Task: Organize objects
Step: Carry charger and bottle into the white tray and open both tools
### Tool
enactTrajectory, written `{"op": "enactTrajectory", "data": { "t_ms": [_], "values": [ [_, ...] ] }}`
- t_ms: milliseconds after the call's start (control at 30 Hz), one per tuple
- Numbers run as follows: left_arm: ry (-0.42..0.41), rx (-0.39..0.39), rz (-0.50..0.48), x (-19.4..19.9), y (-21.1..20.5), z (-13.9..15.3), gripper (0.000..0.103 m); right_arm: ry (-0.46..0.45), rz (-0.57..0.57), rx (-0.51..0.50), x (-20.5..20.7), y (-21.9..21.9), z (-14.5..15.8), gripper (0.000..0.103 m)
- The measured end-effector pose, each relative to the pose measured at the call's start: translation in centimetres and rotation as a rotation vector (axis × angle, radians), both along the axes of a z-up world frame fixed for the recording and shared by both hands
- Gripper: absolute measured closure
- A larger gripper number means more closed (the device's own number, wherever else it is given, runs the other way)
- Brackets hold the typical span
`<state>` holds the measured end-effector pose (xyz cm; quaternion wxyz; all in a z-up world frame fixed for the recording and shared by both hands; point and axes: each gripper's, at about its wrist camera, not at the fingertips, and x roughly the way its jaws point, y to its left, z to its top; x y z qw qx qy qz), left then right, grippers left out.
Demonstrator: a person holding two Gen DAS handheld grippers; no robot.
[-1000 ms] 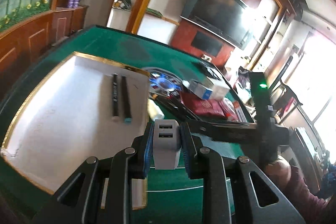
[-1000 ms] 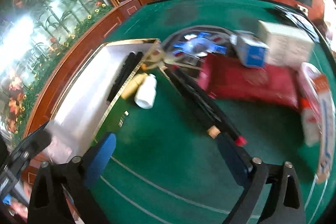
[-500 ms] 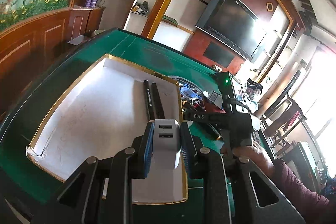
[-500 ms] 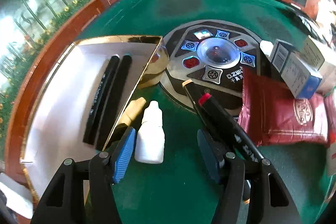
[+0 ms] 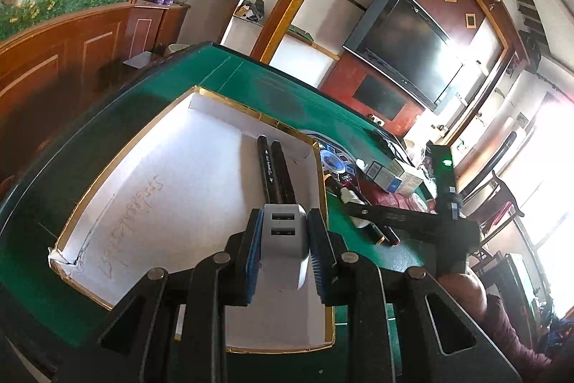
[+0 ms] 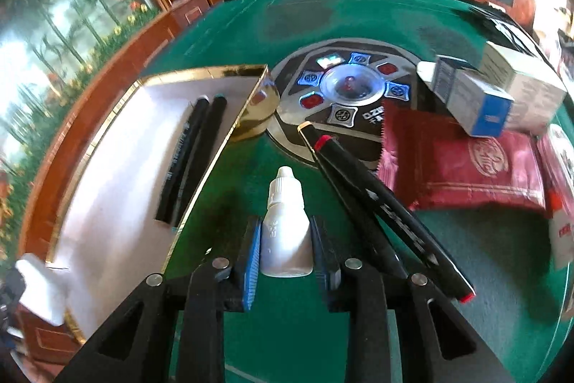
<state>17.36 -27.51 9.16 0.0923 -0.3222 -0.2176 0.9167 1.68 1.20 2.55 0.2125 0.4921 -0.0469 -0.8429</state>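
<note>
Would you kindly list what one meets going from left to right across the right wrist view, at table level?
White tray → two black pens in the tray → white dropper bottle → two black markers → red pouch.

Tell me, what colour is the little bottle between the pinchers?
White, cap included. The little bottle shows best in the right wrist view, lying on the green table.

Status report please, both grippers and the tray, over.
Left gripper shut on white USB charger, over the white tray. Right gripper closing around white dropper bottle on the green table. Two black markers close beside it.
</note>
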Motion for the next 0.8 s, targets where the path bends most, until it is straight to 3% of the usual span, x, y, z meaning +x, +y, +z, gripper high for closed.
{"op": "enactTrajectory", "data": {
  "t_ms": [167, 333, 600, 800],
  "values": [
    [0.004, -0.035, 0.009, -1.7, -0.7, 1.7, 0.079, -0.003, 0.044, -0.095, 0.1, -0.5, 2.7, 0.074],
    [-0.017, -0.046, 0.028, -6.4, -2.1, 3.1, 0.079, -0.070, 0.120, -0.184, -1.4, -4.9, 3.7, 0.074],
    [-0.175, -0.013, 0.062, -15.9, -4.4, -0.4, 0.079, -0.206, 0.144, -0.226, -6.7, -12.5, 0.1, 0.074],
    [-0.268, 0.005, 0.089, -19.5, -5.3, -3.6, 0.079, -0.281, 0.134, -0.195, -8.5, -14.6, -3.1, 0.074]
  ]
}}
